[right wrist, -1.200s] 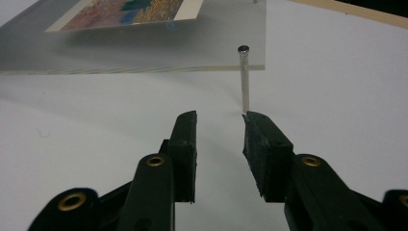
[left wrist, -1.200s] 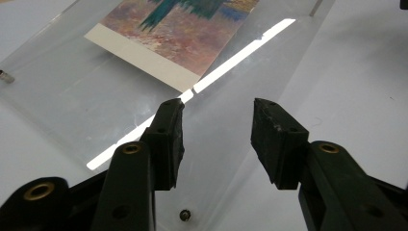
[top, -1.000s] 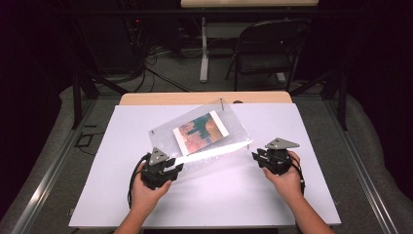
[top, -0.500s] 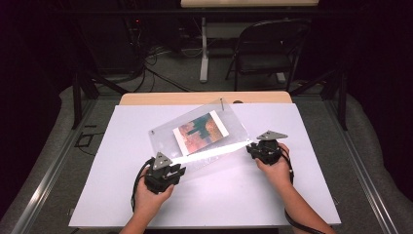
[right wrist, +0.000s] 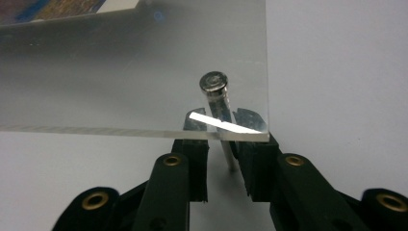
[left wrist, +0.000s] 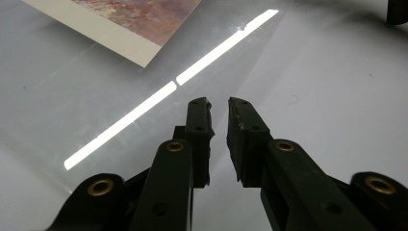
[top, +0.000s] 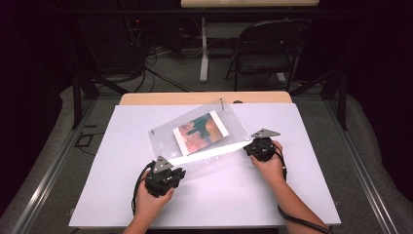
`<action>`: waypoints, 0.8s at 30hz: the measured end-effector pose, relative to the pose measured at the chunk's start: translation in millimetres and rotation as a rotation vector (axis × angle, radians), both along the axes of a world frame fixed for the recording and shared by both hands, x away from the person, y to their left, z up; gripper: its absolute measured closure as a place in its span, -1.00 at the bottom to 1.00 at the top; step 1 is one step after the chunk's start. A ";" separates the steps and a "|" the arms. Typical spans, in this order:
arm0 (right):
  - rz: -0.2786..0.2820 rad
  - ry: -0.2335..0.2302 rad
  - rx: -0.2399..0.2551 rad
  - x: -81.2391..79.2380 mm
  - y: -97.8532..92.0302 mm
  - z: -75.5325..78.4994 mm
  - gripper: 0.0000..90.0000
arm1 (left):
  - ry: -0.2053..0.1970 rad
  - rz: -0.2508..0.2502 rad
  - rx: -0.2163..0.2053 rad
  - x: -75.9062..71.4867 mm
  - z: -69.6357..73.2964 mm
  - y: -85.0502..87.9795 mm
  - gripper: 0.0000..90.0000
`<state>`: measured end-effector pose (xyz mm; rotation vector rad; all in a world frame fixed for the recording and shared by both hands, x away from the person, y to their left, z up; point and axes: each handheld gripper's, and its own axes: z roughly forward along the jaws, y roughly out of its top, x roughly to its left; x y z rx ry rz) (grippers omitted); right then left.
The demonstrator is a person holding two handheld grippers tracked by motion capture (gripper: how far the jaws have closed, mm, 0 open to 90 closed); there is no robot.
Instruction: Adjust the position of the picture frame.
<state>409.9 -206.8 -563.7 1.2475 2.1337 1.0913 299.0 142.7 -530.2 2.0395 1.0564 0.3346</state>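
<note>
A clear acrylic frame [top: 204, 139] holding a colourful print [top: 200, 132] lies askew on a white table [top: 117, 146]. The left gripper [left wrist: 219, 102], jaws just narrowed to a slim gap, holds nothing at the frame's near corner. The right gripper [right wrist: 222, 144] has been closing around a metal peg [right wrist: 217, 103]; contact unclear. No lettering is legible.

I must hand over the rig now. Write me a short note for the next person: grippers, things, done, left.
Left gripper: jaws just closing, a narrow gap, nothing between them, at the frame's near-left corner.
Right gripper: jaws just closing, around the metal pin at the frame's near-right corner; contact unclear.
Frame: clear acrylic with a photo, lying skewed on the white table.
Done: both grippers at the corners.
Left: grip, then handle the frame.
</note>
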 end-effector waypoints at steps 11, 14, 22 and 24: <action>0.004 0.000 -0.026 -0.5 1.0 3.4 0.81 | 0.015 -0.013 -0.001 -0.7 -2.4 -3.0 0.84; 0.013 -0.003 -0.039 -1.9 1.2 4.7 0.82 | 0.015 -0.016 0.001 -1.0 -2.3 -3.2 0.85; 0.063 -0.017 -0.090 -15.8 5.2 9.3 0.85 | 0.024 -0.034 -0.006 -3.7 -1.6 -5.3 0.88; 0.084 -0.025 -0.106 -23.7 7.1 9.9 0.85 | 0.028 -0.046 0.005 -5.0 -2.4 -7.5 0.93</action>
